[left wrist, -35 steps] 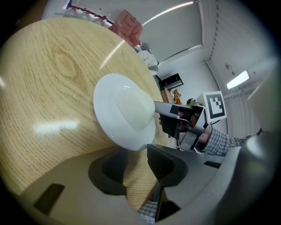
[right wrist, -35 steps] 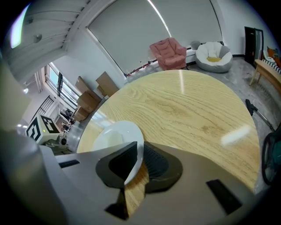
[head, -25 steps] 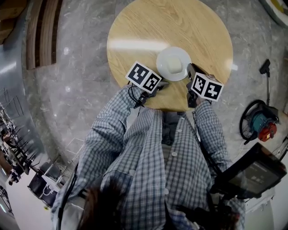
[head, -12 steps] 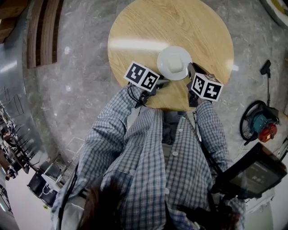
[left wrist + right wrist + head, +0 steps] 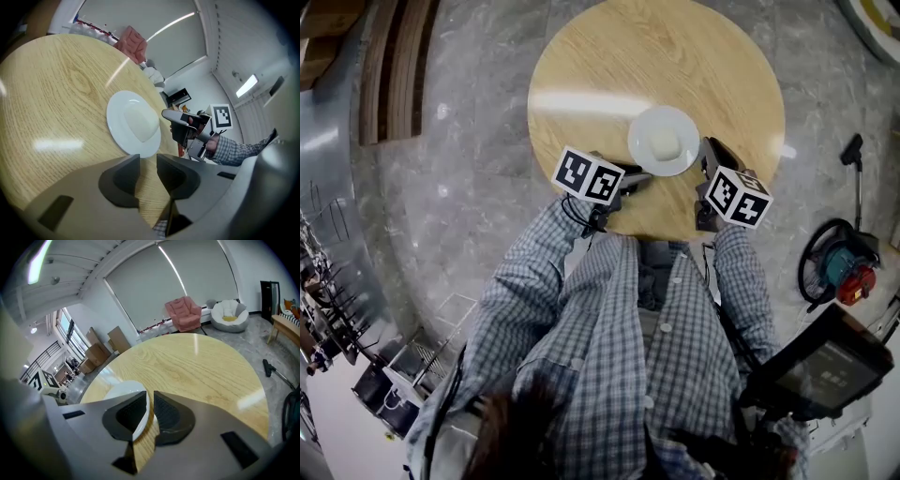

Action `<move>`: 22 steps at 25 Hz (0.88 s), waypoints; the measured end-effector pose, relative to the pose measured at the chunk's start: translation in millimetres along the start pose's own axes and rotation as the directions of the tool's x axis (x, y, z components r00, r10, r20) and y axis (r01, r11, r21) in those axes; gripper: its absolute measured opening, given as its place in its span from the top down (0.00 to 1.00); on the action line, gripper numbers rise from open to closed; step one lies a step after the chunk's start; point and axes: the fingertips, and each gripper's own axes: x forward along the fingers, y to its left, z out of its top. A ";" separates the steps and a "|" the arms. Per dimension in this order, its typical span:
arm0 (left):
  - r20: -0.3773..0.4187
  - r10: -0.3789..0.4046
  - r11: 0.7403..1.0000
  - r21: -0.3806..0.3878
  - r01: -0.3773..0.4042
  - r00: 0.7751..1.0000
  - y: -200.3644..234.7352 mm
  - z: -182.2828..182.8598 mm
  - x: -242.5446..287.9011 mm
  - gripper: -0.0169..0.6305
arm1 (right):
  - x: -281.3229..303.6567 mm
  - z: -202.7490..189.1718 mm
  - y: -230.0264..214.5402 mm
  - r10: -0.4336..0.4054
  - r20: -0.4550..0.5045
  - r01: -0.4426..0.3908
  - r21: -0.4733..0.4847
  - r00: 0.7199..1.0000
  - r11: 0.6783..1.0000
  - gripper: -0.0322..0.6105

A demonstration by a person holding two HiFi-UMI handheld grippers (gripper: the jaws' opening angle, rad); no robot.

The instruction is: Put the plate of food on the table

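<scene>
A white plate (image 5: 663, 141) with a pale mound of food lies flat on the round wooden table (image 5: 609, 56), near the edge closest to me. My left gripper (image 5: 639, 175) is just short of the plate's near-left rim. In the left gripper view its jaws (image 5: 148, 157) stand a little apart with only bare wood between them, and the plate (image 5: 133, 123) lies beyond the tips. My right gripper (image 5: 705, 148) is at the plate's right rim. In the right gripper view its jaws (image 5: 150, 393) leave a thin slit in which the plate's (image 5: 123, 387) white rim shows.
A hose reel with a red part (image 5: 836, 258) and a floor nozzle (image 5: 853, 141) lie on the stone floor to the right. Wooden slats (image 5: 389, 66) are at the upper left. A pink armchair (image 5: 185, 312), a white beanbag (image 5: 229, 312) and cartons (image 5: 101, 350) stand beyond the table.
My left gripper has drawn back to the left, away from the plate's rim. The right gripper has shifted slightly toward me. The plate has barely moved on the table.
</scene>
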 end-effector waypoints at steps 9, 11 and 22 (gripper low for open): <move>0.244 -0.020 1.000 0.014 0.017 0.970 -11.3 28.9 -21.3 0.96 | -18.6 12.8 22.5 0.122 0.073 -0.120 -0.024 0.990 0.992 0.94; 0.266 -0.019 0.997 0.072 -0.001 0.964 -18.8 34.0 -25.6 0.96 | -23.8 13.9 24.7 0.124 0.085 -0.121 -0.041 0.989 0.992 0.94; 0.361 -0.029 0.979 0.197 -0.045 0.932 -46.7 64.4 -41.4 0.96 | -42.2 41.5 34.3 0.144 0.164 -0.130 -0.093 0.976 0.987 0.94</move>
